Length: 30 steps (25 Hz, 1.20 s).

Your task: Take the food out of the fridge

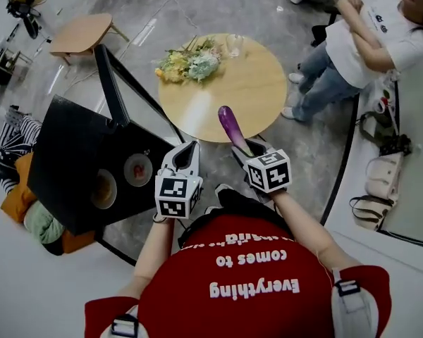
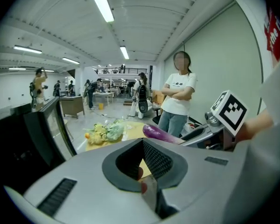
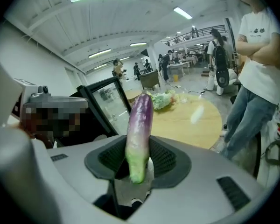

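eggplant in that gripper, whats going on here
A person in a red shirt holds a gripper in each hand. The right gripper is shut on a purple eggplant, which sticks out towards the round wooden table. The left gripper is open with nothing between its jaws. To the left the black fridge stands with its door open. A bunch of flowers lies on the table's far side, and a bystander stands beside it with arms folded.

round wooden table (image 1: pixel 247 90) | on it: yellow-green leafy bunch (image 1: pixel 189 63); clear glass (image 1: pixel 234 44)
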Available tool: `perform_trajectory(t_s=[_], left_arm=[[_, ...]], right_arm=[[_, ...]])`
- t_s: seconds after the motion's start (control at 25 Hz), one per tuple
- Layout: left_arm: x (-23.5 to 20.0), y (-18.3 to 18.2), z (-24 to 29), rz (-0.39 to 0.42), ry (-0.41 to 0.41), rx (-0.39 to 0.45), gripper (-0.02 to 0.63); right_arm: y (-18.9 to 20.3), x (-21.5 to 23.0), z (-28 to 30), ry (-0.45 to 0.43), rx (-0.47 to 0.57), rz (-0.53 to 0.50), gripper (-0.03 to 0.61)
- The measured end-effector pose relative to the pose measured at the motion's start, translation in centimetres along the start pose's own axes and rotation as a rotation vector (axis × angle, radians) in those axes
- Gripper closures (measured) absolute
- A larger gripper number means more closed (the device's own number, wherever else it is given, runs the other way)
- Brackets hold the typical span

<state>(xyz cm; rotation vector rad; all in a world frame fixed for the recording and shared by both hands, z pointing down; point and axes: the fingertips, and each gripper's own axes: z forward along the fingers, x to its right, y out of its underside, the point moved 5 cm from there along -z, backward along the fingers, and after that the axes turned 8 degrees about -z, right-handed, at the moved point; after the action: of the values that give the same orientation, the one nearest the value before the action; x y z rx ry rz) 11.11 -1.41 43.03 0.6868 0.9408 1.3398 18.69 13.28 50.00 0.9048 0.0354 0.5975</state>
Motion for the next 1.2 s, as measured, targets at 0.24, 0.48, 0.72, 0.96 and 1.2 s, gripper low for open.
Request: perform_trajectory(t_s=[0.24,0.48,0.72,0.96,1.2], left_arm=[[0.5,-0.3,5.1,0.033,0.053,-0.003,0.609],[-0.6,2.0,9.5,0.024,0.065,-0.070,0.609],[-2.0,5.3,13.1,-0.067,0.081,-0.185,0.609],[-1.6,7.7,15.2,-0.087,0.091,-0.259,0.609],[-1.4,9.2,16.4,-0.090,0.104,-0.317,0.609]], right_arm=[[0.8,3.5,5.0,0.019,-0.026,0.005,0.419],[3.8,6.5,12.6,0.025,-0.107,-0.038,0.419],[6.7,8.4,18.1,0.071,-0.196,-0.082,0.419],[7.6,8.0,19.5,0.048,-0.196,-0.138,0.417],[8.0,7.7,19.6,0.023,-0.192,-0.114,0.399]])
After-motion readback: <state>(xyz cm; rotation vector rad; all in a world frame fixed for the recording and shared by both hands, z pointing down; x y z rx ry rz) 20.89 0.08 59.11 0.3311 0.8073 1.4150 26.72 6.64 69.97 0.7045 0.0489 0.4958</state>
